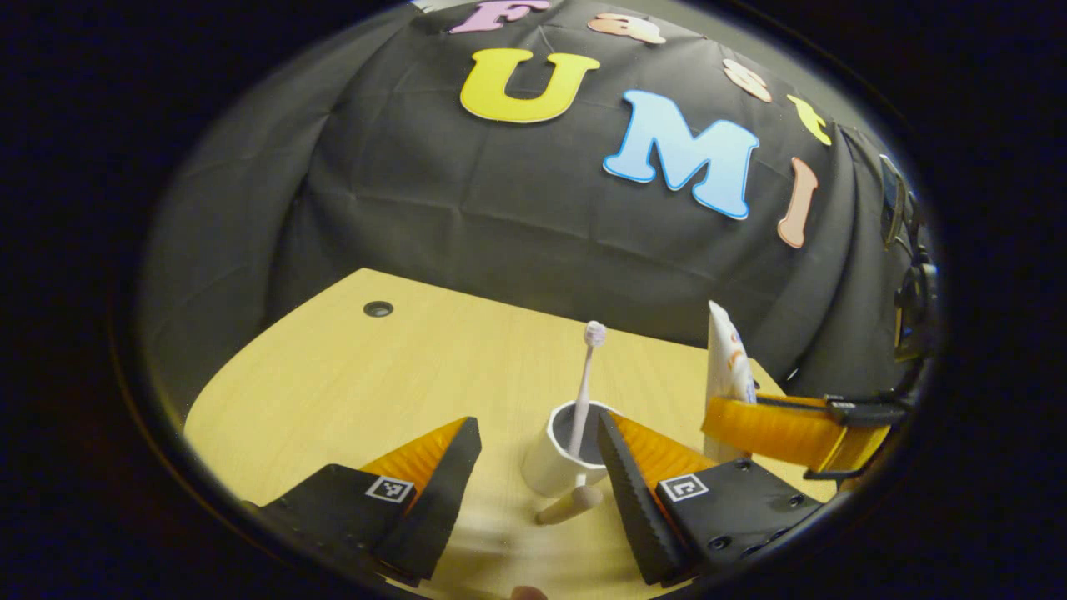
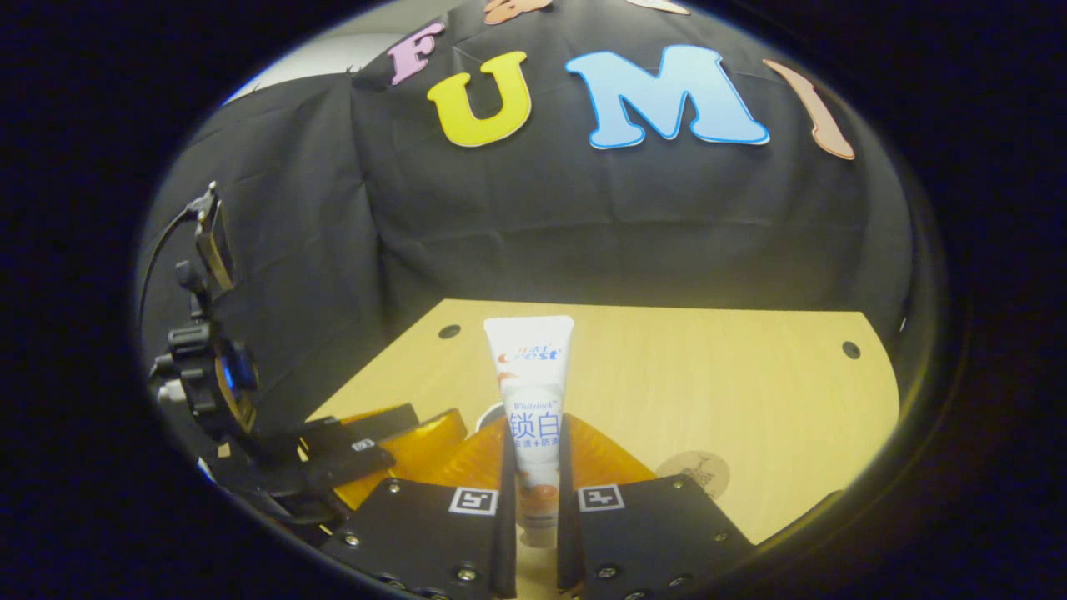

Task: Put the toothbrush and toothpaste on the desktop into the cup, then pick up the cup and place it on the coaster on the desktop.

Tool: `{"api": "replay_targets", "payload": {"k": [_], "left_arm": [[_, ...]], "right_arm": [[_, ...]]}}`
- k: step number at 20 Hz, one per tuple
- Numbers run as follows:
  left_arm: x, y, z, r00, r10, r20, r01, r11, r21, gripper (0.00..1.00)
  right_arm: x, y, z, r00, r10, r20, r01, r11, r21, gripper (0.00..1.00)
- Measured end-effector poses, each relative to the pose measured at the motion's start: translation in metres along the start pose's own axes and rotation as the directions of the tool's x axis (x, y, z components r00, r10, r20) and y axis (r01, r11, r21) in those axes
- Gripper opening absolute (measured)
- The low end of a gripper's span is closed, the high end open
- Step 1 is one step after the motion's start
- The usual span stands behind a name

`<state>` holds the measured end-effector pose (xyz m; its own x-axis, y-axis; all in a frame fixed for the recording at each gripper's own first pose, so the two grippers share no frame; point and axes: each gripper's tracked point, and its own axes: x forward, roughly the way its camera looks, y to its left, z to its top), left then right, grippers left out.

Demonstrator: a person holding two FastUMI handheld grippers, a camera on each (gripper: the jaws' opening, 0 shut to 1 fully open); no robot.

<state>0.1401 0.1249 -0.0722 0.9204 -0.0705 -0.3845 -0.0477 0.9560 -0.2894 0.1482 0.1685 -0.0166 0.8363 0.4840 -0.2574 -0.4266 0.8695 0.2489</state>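
A: What is counted on the desktop (image 1: 333, 383)?

B: 1 cup (image 1: 554, 467), 1 toothbrush (image 1: 583, 392), 1 toothpaste tube (image 2: 533, 408) and 1 coaster (image 2: 693, 473) are counted, along with 2 grippers.

A: Where is the toothbrush found?

B: In the left gripper view it is seen standing upright in the white cup, bristle head up. The cup is set on the desktop between the spread fingers of the left gripper (image 1: 538, 454), and nothing is gripped by them. A small wooden peg-like piece (image 1: 571, 505) is seen lying just in front of the cup.

A: And the toothpaste?

B: It is held upright in the right gripper (image 2: 533, 500), with both fingers pressed against its lower part and the flat crimped end pointed up. In the left gripper view the tube is seen edge-on at the right, near the cup, clamped in that other gripper.

A: What is given by the right gripper view alone?

B: The round coaster is shown lying flat at the near right of the desktop, and 2 holes are seen near the far edge. The left gripper is also caught at the left, lower down.
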Motion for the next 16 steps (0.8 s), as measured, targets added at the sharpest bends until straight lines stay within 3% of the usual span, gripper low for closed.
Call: {"api": "replay_targets", "payload": {"k": [5, 8, 16], "left_arm": [[-0.011, 0.01, -0.008, 1.0, 0.007, -0.019, -0.007, 1.0, -0.024, 0.94], [-0.011, 0.018, -0.014, 0.999, 0.013, -0.034, -0.014, 1.0, -0.026, 0.89], [-0.011, 0.029, -0.022, 0.998, 0.019, -0.052, -0.021, 0.999, -0.044, 0.94]], "right_arm": [[0.029, 0.011, 0.038, 0.993, 0.029, 0.111, -0.031, 0.999, 0.014, 0.19], [0.047, 0.021, 0.05, 0.986, 0.047, 0.158, -0.045, 0.999, -0.015, 0.2], [0.077, 0.025, 0.033, 0.99, 0.029, 0.138, -0.013, 0.993, -0.118, 0.25]]}}
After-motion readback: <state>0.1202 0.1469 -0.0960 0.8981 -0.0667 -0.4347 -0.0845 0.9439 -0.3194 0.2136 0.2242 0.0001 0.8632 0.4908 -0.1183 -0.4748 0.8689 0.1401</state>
